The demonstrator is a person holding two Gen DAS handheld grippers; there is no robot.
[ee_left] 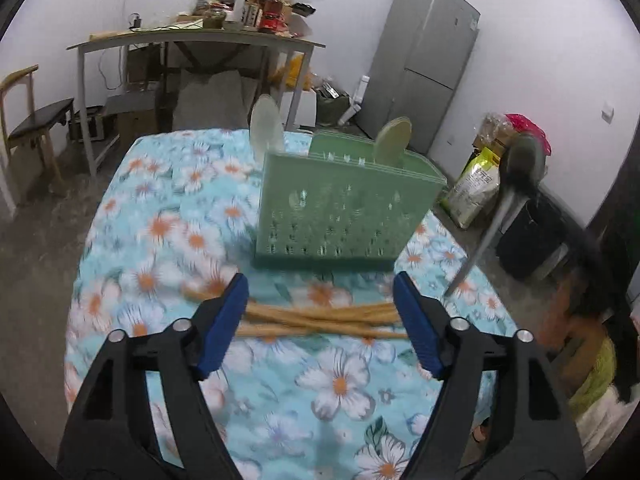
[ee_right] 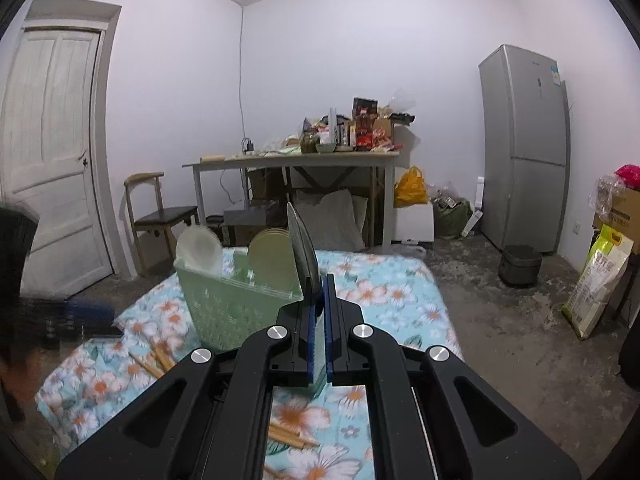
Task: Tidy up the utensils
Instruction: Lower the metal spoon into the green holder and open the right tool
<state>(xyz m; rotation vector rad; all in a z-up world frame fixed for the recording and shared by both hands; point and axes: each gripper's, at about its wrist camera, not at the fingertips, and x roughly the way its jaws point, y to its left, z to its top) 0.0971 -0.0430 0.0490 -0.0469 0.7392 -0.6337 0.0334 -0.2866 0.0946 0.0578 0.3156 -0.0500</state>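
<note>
A green perforated utensil holder [ee_left: 344, 208] stands on the floral tablecloth [ee_left: 160, 240], with a clear spoon [ee_left: 266, 128] and a beige spoon [ee_left: 394, 138] upright in it. Wooden chopsticks [ee_left: 320, 318] lie in front of it, between the fingers of my open left gripper [ee_left: 320, 316]. My right gripper [ee_right: 319, 312] is shut on a grey spoon [ee_right: 302, 248], held bowl-up just right of the holder [ee_right: 236, 304]. The grey spoon also shows in the left wrist view [ee_left: 520, 168], raised at the right. More chopsticks [ee_right: 156, 358] lie below the holder.
A cluttered desk [ee_right: 292, 160] and a chair [ee_right: 160, 216] stand behind the table. A grey fridge [ee_right: 524, 148] stands at the right, with a dark pot [ee_right: 520, 264] and bags [ee_right: 596, 280] on the floor. A white door [ee_right: 52, 152] is at the left.
</note>
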